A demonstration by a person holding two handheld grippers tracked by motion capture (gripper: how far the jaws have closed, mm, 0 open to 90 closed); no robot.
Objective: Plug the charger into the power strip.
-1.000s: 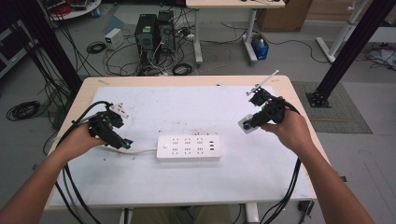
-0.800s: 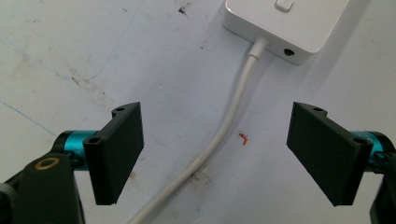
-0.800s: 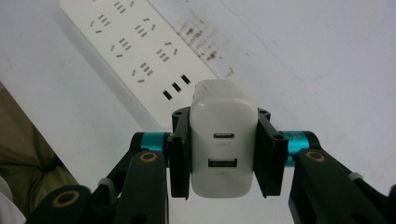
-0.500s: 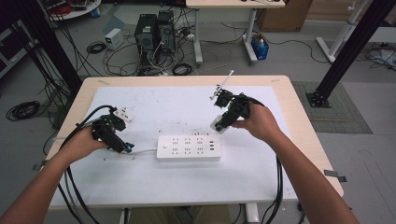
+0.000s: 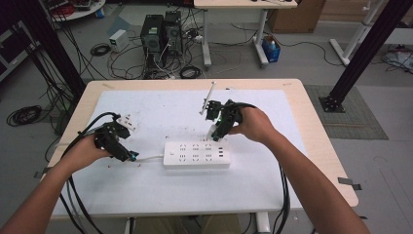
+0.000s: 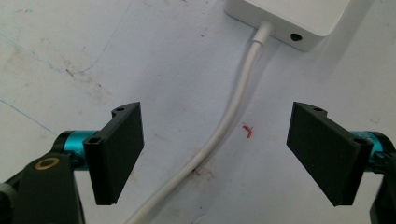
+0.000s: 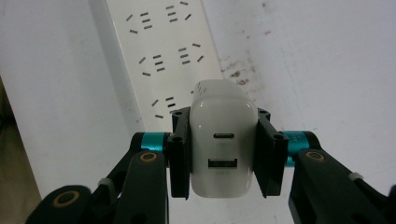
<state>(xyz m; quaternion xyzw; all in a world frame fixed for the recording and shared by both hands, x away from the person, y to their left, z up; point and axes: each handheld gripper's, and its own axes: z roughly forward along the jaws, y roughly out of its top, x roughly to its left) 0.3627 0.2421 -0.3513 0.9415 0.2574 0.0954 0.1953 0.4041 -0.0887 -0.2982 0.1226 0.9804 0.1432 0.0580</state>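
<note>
A white power strip [image 5: 196,154] lies in the middle of the table, its white cable [image 5: 148,157] running off to the left. My left gripper [image 5: 127,157] hovers low over that cable [image 6: 233,107], open, with a jaw on either side and neither touching it. The strip's end [image 6: 289,18] lies just beyond. My right gripper [image 5: 215,134] is shut on a white USB charger [image 7: 223,140], its ports facing the camera. It holds the charger [image 5: 213,130] just above the right end of the strip [image 7: 159,51].
A white mat [image 5: 272,185] covers most of the wooden table [image 5: 319,146]. Small red marks dot the mat near the cable [image 6: 247,131]. Past the far edge, computers [image 5: 160,34] and loose cables stand on the floor.
My right gripper has carried the charger leftward and a little down, from the table's right side to above the strip's right end. The left gripper has stayed put.
</note>
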